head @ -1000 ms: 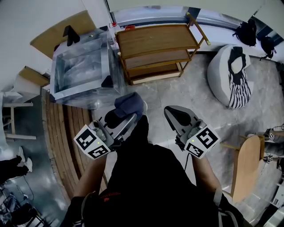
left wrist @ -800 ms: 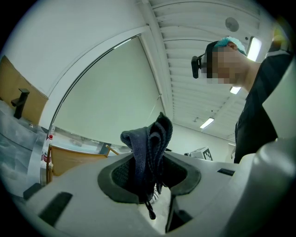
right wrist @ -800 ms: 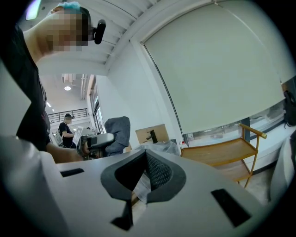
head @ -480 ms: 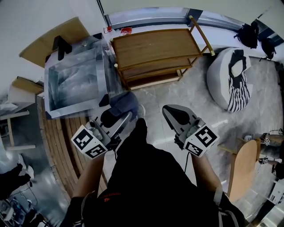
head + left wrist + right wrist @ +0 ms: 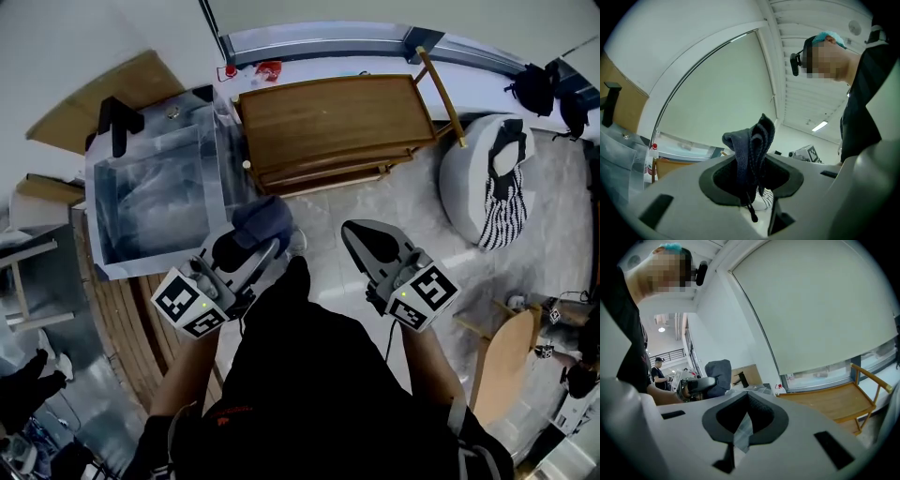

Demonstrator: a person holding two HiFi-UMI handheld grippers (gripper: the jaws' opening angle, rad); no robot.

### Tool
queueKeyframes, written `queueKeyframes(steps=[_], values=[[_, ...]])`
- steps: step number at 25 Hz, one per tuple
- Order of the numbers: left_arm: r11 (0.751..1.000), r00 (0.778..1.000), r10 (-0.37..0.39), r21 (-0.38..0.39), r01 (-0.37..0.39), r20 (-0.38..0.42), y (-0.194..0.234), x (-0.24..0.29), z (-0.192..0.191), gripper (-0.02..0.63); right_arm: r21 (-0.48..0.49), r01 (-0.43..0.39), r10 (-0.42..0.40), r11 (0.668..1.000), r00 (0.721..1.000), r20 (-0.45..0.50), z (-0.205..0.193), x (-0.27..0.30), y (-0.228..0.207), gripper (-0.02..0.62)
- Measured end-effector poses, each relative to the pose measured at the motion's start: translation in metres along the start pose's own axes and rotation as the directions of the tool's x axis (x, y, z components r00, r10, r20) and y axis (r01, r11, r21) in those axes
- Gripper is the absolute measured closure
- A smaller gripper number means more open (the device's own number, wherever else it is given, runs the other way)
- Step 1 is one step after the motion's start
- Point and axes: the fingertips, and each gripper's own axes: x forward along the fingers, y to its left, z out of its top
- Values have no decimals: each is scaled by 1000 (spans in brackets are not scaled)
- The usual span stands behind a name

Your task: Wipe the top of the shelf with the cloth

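The wooden shelf cart (image 5: 337, 117) stands ahead of me by the window; its bare brown top (image 5: 829, 399) also shows at the right of the right gripper view. My left gripper (image 5: 246, 251) is shut on a dark blue cloth (image 5: 265, 221), which bunches up out of the jaws (image 5: 752, 145). It hovers over the floor, short of the shelf's near left corner. My right gripper (image 5: 367, 241) is shut with nothing in it, held level beside the left one, also short of the shelf.
A clear plastic bin (image 5: 155, 187) sits left of the shelf, close to my left gripper. A grey beanbag (image 5: 487, 183) lies to the right. A small round wooden table (image 5: 502, 361) stands at my right side. Grey tiled floor lies between me and the shelf.
The shelf and the bin have drawn nearer and larger in the head view as I step toward them. Both grippers keep their pose; the cloth stays in the left one.
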Motion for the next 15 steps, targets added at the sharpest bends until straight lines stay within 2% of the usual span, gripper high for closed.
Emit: queueKeyframes(steps=[6, 15], values=[[1000, 1000, 2, -21, -2, -10, 41, 30, 15, 459, 17, 12, -12, 1000, 1000, -10, 23, 36, -38, 591], [999, 1000, 1, -46, -2, -17, 81, 62, 30, 459, 14, 30, -30, 999, 999, -11, 51, 61, -74, 591]])
